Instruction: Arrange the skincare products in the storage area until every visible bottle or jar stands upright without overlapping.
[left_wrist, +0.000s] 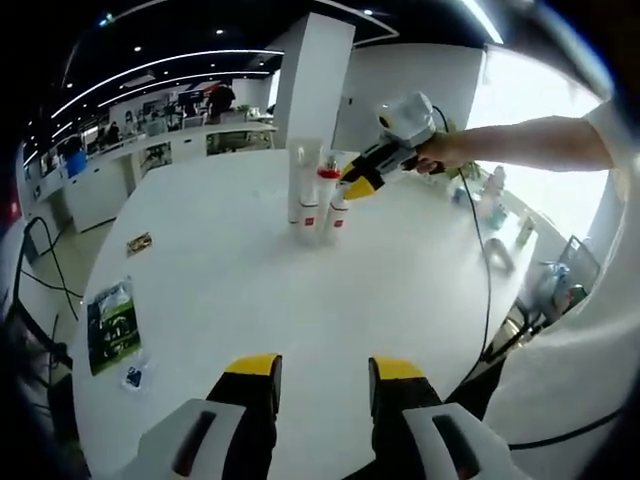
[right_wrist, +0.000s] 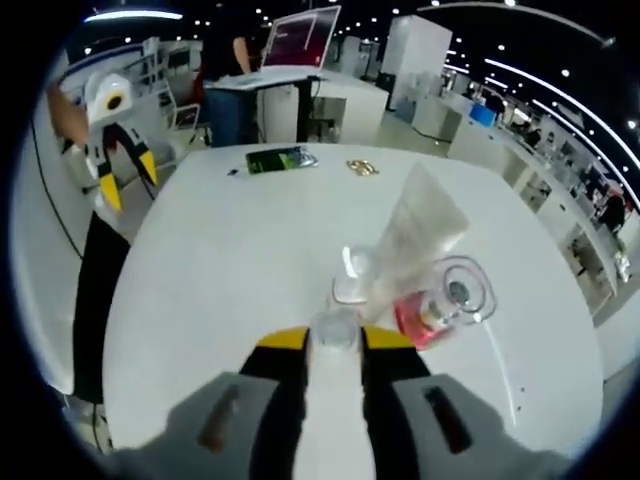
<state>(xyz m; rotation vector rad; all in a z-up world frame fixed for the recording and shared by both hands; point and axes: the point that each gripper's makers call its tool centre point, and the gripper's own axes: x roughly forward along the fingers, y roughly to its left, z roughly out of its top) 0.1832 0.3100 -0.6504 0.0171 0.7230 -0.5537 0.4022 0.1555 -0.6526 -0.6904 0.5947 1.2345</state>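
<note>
A: Where are the bottles?

B: In the left gripper view they stand in a tight cluster on the white table (left_wrist: 250, 260), just above the centre of the frame. I count a tall clear tube (left_wrist: 302, 185), a bottle with a red cap (left_wrist: 328, 190) and a white bottle (left_wrist: 339, 212) at the right of the group, all upright and touching or nearly so.

A: And up close?

B: In the right gripper view the white bottle (right_wrist: 333, 340) sits low in the centre, right between the yellow-tipped jaws of the right gripper (right_wrist: 333, 340). The jaws press against both its sides, so that gripper is clamped on it. Just above and to the right are the clear tube (right_wrist: 415, 240), leaning toward the upper right of the frame, and the red-capped bottle (right_wrist: 440, 300) seen from its top.

A: The other gripper?

B: The left gripper (left_wrist: 325, 368) is at the bottom of its own view, jaws apart, nothing between them, well apart from the cluster. It also appears at the upper left of the right gripper view.

A: Anything else?

B: A green packet (left_wrist: 112, 325) lies at the left edge of the table, and a small card (left_wrist: 139, 243) sits above it.
</note>
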